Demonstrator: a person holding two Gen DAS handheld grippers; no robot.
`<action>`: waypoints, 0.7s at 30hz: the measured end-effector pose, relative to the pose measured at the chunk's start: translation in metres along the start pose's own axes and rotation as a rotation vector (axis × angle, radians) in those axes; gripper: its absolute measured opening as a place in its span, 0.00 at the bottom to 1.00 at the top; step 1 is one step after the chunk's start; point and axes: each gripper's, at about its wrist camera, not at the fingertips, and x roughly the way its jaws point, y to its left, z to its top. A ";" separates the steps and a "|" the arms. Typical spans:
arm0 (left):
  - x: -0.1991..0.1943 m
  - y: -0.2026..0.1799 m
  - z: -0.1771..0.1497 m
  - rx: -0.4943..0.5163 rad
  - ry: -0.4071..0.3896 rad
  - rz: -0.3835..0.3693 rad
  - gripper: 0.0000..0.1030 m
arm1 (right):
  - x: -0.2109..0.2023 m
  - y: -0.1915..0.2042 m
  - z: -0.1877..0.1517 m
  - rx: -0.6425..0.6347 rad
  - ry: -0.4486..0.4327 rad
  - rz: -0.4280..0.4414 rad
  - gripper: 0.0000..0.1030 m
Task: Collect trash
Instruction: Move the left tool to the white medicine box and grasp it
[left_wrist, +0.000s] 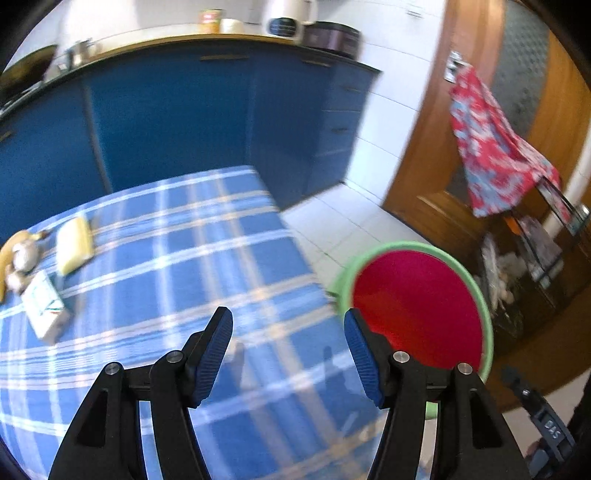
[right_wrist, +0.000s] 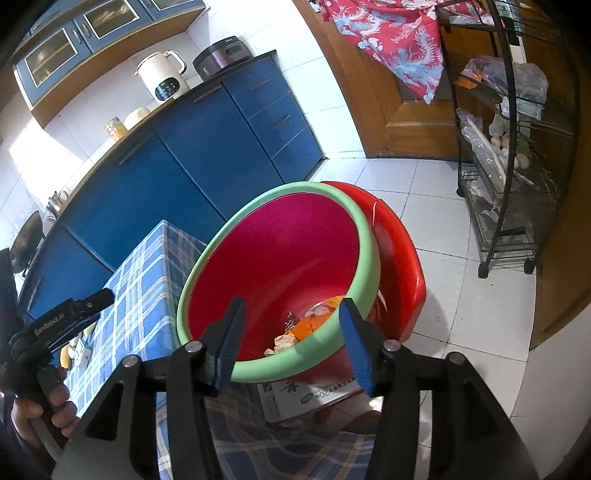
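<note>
Both grippers, left (left_wrist: 288, 350) and right (right_wrist: 291, 341), are hanging spread and empty. Right one is hovering over the green-rimmed basin (right_wrist: 221, 236), which is holding crumpled scraps (right_wrist: 295, 330) at its bottom.

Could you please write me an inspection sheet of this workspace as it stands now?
Surface: table under a blue plaid cloth, mostly bare.
Job's things: red basin with green rim on a red stool beside the table, scraps at its bottom; small carton, yellow block and banana peel with crumpled scraps at the table's far left.
Clutter: printed carton under the basin.
Grippers: left tongs open, empty, over the cloth; right tongs open, empty, over the basin.
Cables: nothing seen.
Surroundings: blue cabinets, white kettle, wire rack, red cloth on wooden door.
</note>
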 end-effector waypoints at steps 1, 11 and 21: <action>-0.001 0.008 0.001 -0.014 -0.003 0.023 0.63 | 0.000 0.001 0.000 -0.003 0.000 0.002 0.56; -0.001 0.094 0.005 -0.170 -0.019 0.272 0.63 | 0.005 0.009 0.001 -0.025 0.011 -0.005 0.60; 0.009 0.169 0.006 -0.342 -0.019 0.464 0.63 | 0.009 0.011 0.001 -0.029 0.021 -0.008 0.63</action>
